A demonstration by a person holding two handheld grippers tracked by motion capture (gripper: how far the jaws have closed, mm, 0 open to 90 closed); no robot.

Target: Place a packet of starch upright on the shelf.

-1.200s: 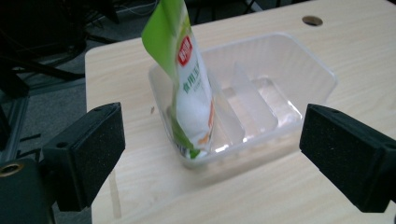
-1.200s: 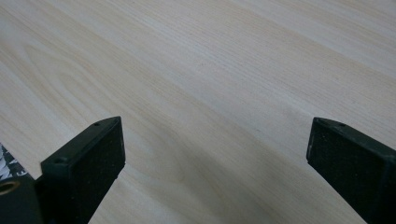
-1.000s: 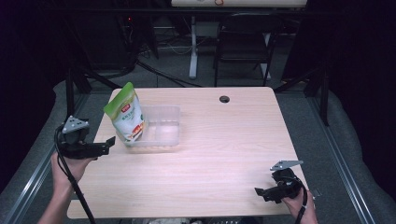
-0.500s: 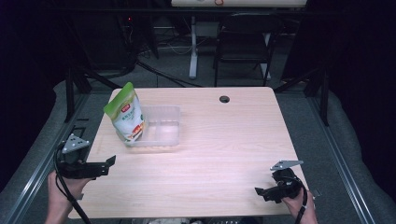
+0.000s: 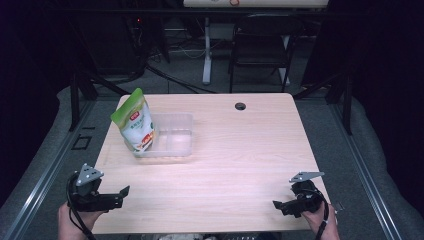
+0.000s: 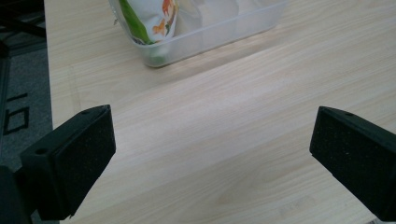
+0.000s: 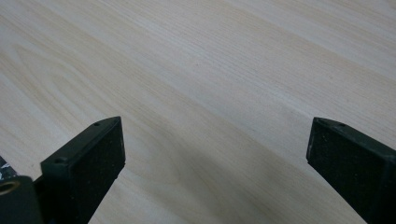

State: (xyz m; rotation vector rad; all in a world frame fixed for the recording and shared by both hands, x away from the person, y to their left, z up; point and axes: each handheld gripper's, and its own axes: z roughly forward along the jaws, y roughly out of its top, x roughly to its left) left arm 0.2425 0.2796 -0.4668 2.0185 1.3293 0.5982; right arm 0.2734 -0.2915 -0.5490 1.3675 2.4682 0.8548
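A green and white snack pouch (image 5: 134, 121) stands upright in the left end of a clear plastic tub (image 5: 172, 142) on the wooden table (image 5: 240, 155). In the left gripper view the pouch (image 6: 149, 18) and tub (image 6: 219, 32) lie ahead at the top. My left gripper (image 5: 122, 192) hovers at the table's front left corner, jaws wide open with bare wood between them (image 6: 212, 158). My right gripper (image 5: 276, 206) rests at the front right corner, also open over bare wood (image 7: 215, 163).
A small dark round grommet (image 5: 240, 106) sits near the table's far edge. A chair (image 5: 260, 55) and a desk leg (image 5: 206, 50) stand behind the table. Grey floor and metal rails (image 5: 40, 170) flank both sides.
My left gripper has drawn back from beside the tub toward the front left corner of the table. The right gripper has stayed put.
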